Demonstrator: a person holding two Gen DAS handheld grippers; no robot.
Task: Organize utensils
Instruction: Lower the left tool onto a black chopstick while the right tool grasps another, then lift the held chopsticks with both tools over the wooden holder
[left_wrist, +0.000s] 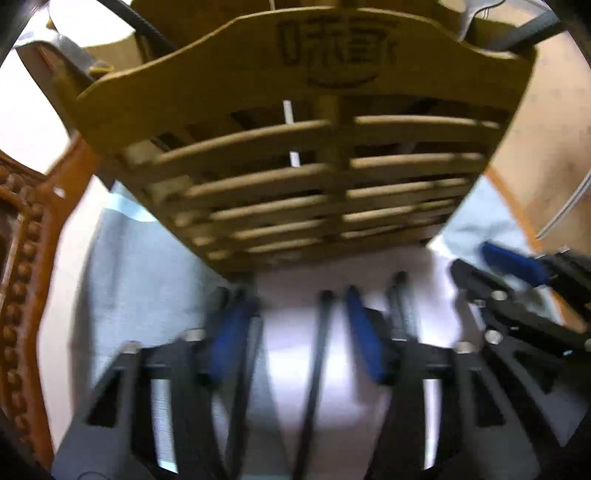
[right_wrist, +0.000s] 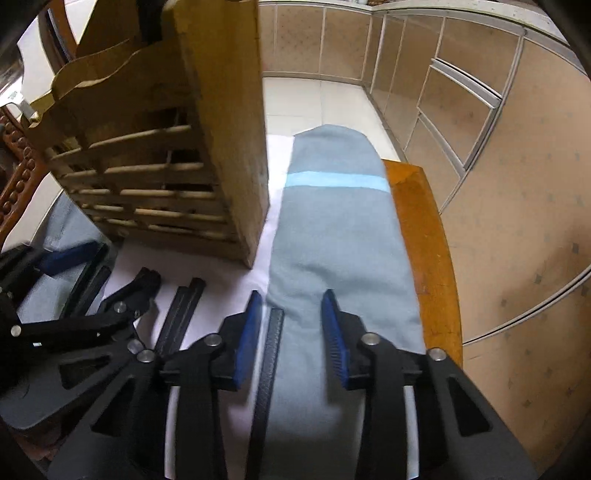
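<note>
Blue-padded left gripper (left_wrist: 299, 325) low over white cloth (left_wrist: 295, 369), jaws apart, nothing between them. Just ahead, slatted wooden rack (left_wrist: 295, 177), close enough to fill that view, utensil handles poking above its rim. Right gripper (right_wrist: 295, 325) just beside, jaws apart too, empty, aimed past the rack's corner along grey mat (right_wrist: 332, 240). Probably both parked at the rack's foot, ready for the next pick. No loose utensil visible on the cloth.
</note>
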